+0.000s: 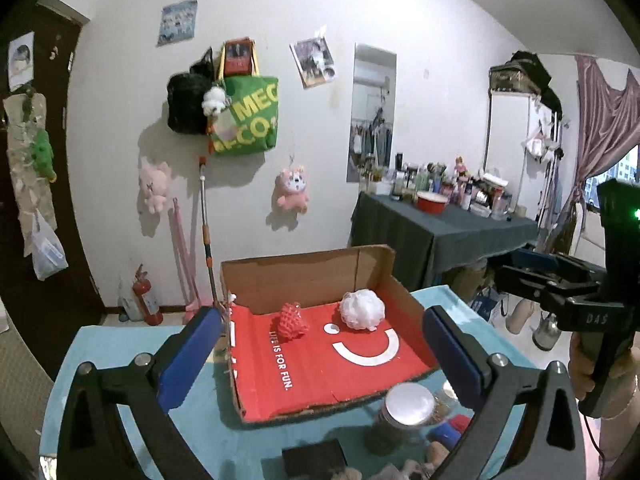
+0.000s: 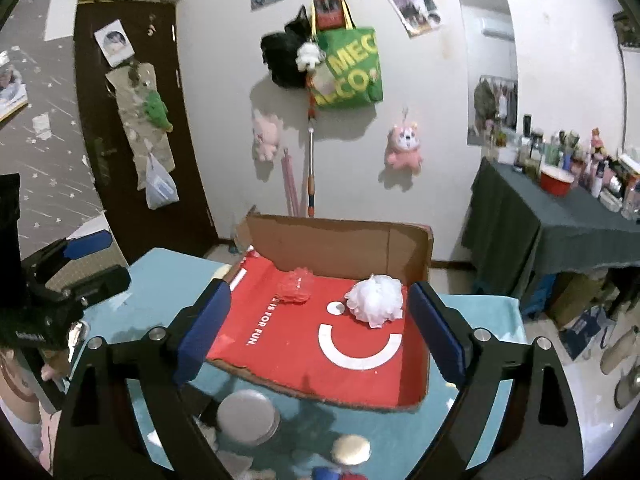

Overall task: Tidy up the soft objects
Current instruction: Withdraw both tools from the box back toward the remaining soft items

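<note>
An open cardboard box [image 1: 300,280] [image 2: 340,248] with a red printed floor sits on the teal-covered table. Inside it lie a red mesh ball [image 1: 292,324] [image 2: 296,286] and a white bath puff [image 1: 362,308] [image 2: 376,298], a little apart from each other near the back wall. My left gripper [image 1: 320,360] hovers in front of the box, open, with nothing between its blue pads [image 1: 188,356]. My right gripper [image 2: 320,332] is likewise open and empty before the box. In each wrist view the other gripper shows at the side: the right gripper [image 1: 540,280], the left gripper [image 2: 100,262].
A jar with a silver lid [image 1: 408,404] [image 2: 248,412] stands just in front of the box, with a second round lid [image 2: 351,450] and small soft items nearby. A black block [image 1: 314,456] lies at the near edge. A dark-clothed table [image 1: 440,224] crowded with bottles stands to the right.
</note>
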Action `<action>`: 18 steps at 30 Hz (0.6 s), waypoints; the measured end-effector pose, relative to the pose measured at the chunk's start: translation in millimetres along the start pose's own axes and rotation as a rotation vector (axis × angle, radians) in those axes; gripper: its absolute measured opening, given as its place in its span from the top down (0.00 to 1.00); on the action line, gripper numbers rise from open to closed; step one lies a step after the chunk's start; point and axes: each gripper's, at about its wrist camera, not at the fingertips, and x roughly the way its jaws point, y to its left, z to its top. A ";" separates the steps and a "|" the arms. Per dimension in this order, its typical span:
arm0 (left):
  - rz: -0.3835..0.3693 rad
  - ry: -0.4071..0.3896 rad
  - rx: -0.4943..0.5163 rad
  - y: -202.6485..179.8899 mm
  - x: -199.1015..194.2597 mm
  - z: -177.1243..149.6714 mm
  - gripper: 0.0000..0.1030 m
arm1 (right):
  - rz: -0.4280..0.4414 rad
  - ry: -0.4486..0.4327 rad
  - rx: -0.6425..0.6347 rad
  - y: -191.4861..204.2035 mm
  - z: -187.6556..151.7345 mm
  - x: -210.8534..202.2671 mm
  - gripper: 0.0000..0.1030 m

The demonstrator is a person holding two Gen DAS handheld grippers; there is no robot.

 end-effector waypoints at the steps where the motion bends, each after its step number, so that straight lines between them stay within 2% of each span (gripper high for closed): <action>1: 0.003 -0.018 0.006 -2.7 -13.7 -6.3 0.00 | 0.002 -0.011 -0.001 2.8 -4.2 -9.8 0.12; 7: -0.026 -0.049 0.027 -18.8 -58.9 -42.3 0.00 | -0.013 -0.084 -0.014 14.4 -39.4 -63.0 0.09; 10: -0.031 -0.067 0.038 -28.8 -79.9 -54.3 0.00 | -0.047 -0.101 -0.035 20.9 -58.4 -83.9 0.09; 18: -0.047 -0.096 0.020 -43.2 -116.6 -62.0 0.00 | -0.071 -0.147 -0.086 38.9 -87.0 -120.4 0.09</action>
